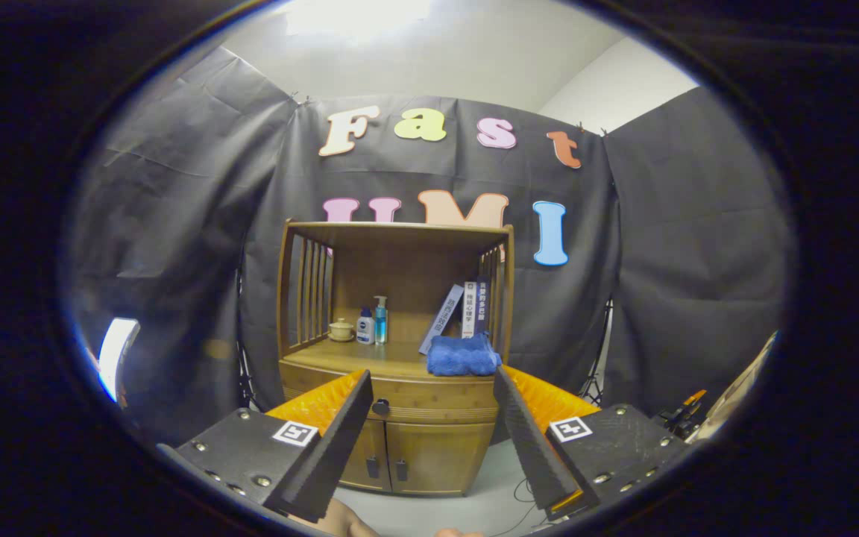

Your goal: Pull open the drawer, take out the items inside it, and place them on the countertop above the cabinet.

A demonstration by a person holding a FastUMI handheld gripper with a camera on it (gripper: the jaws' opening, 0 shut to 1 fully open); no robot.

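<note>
A wooden cabinet [400, 350] stands against the booth wall, well beyond my gripper [433, 384]. Its drawer [429, 403] sits closed under the countertop [370, 356], with a dark round knob [380, 407] just right of my left finger. The gripper is open, its fingers spread wide and nothing between them. On the countertop lie a folded blue towel [462, 355], a small cup [341, 329], two bottles [373, 323] and some leaning books [463, 309]. What the drawer holds is hidden.
Two lower cabinet doors [407, 455] with dark handles are closed. A light stand [597, 373] rises to the cabinet's right, cables lie on the pale floor [504, 496], and a bright lamp [116, 354] glows at the far left. A hand shows under the fingers.
</note>
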